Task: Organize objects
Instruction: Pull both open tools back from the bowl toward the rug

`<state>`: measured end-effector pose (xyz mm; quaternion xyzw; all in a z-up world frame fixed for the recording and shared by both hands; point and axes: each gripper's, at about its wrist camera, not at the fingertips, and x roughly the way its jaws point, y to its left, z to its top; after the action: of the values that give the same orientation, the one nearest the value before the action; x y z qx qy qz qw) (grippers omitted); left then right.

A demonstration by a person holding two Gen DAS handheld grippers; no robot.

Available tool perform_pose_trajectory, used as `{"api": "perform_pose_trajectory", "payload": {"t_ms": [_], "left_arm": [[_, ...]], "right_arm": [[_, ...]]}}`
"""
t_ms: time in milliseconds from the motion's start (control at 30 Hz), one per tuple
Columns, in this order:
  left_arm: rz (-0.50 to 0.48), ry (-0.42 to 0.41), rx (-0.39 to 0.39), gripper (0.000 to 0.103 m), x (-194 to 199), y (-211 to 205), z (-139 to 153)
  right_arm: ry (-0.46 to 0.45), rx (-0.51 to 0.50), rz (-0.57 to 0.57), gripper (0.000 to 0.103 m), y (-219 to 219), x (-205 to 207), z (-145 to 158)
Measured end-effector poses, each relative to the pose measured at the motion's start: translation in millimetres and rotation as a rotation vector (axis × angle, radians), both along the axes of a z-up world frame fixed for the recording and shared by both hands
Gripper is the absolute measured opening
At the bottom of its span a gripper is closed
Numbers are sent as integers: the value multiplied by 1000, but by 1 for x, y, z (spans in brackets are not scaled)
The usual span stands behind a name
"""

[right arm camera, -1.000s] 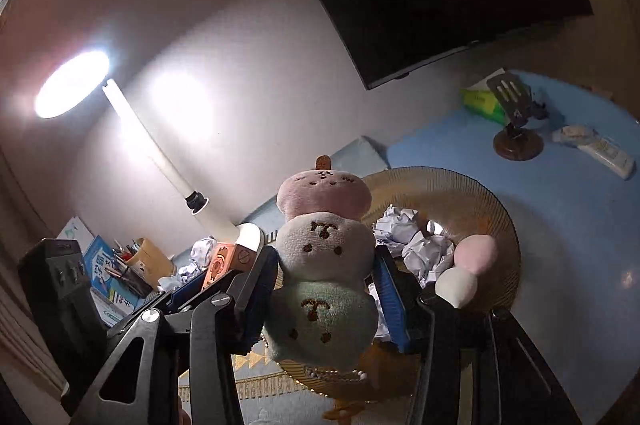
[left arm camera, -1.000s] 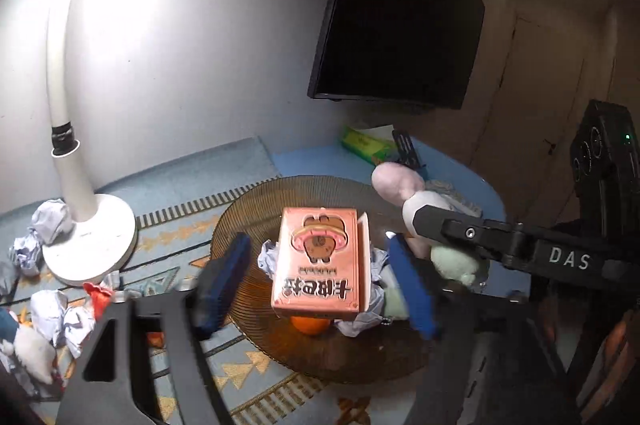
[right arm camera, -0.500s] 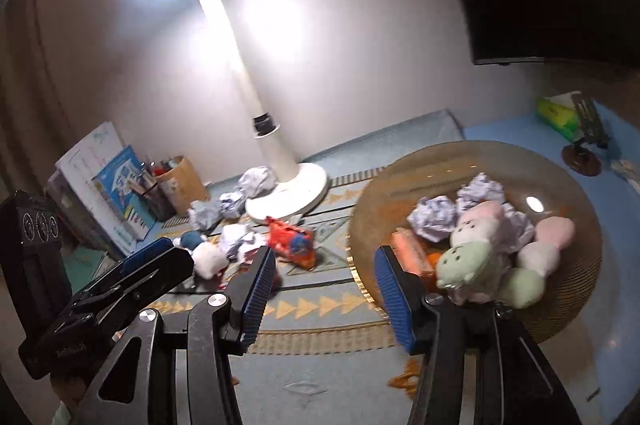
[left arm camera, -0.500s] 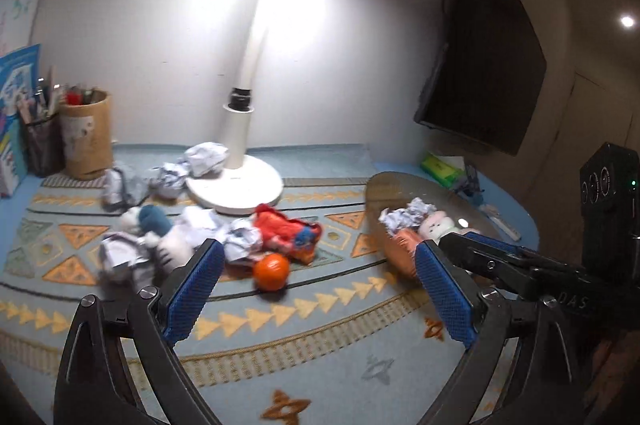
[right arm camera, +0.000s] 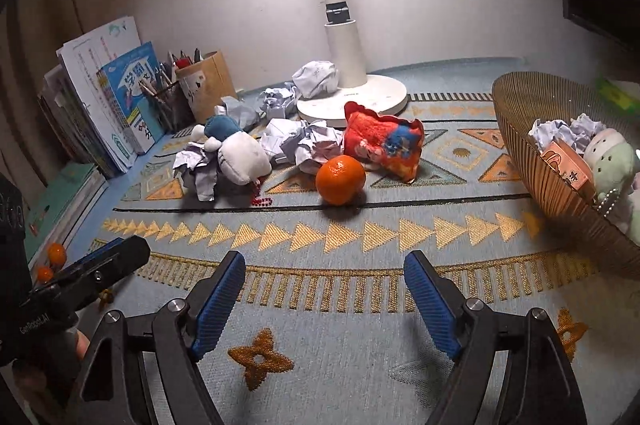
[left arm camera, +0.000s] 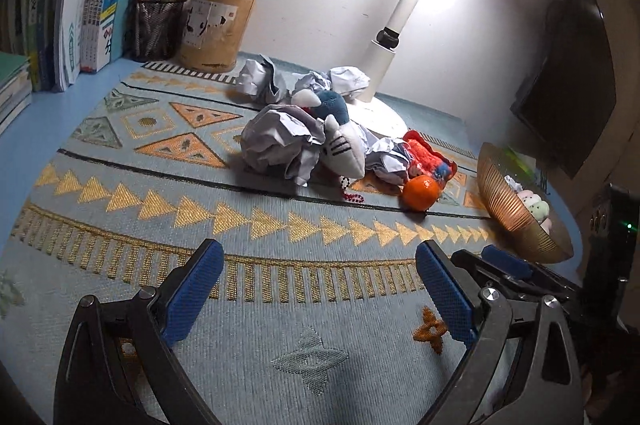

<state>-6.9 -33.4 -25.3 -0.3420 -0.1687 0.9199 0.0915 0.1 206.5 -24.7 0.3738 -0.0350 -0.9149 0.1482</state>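
While both claws are hanging empty over the tabletop, the left claw (left arm camera: 316,289) spread, the right claw (right arm camera: 324,299) opening, the orange (right arm camera: 340,180) is lying at 12 o'clock, awaiting pickup for the basket (right arm camera: 532,161) at 2 o'clock.

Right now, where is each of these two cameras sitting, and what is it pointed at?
Left wrist view: sits on the left gripper, looking down along its open blue fingers at crumpled paper and a shark plush; the right gripper pokes in.
Right wrist view: sits on the right gripper, jaws opening and empty, facing the orange and bowl; the left gripper shows at its left edge.
Shared: orange, lamp, patterned mat, bowl.
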Motion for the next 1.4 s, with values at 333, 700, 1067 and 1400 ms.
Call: {"api": "perform_pose_trajectory", "payload": {"t_ms": [333,700,1067,1400], "left_arm": [[-2,-4,28,97,3,-3,-3],[5,-8,119,99,3,-16,-6],[9,-24,134,100,1,-18,-8],[23,-42,156,101,-1,-21,-10]], "right_arm": [[21,119,39,87,-23,5,-6],[-32,97,31,91,-20,-3,-12],[-55,70,19,93,-15,-6,-15],[-67,62,10,93,-13,-8,-16]]}}
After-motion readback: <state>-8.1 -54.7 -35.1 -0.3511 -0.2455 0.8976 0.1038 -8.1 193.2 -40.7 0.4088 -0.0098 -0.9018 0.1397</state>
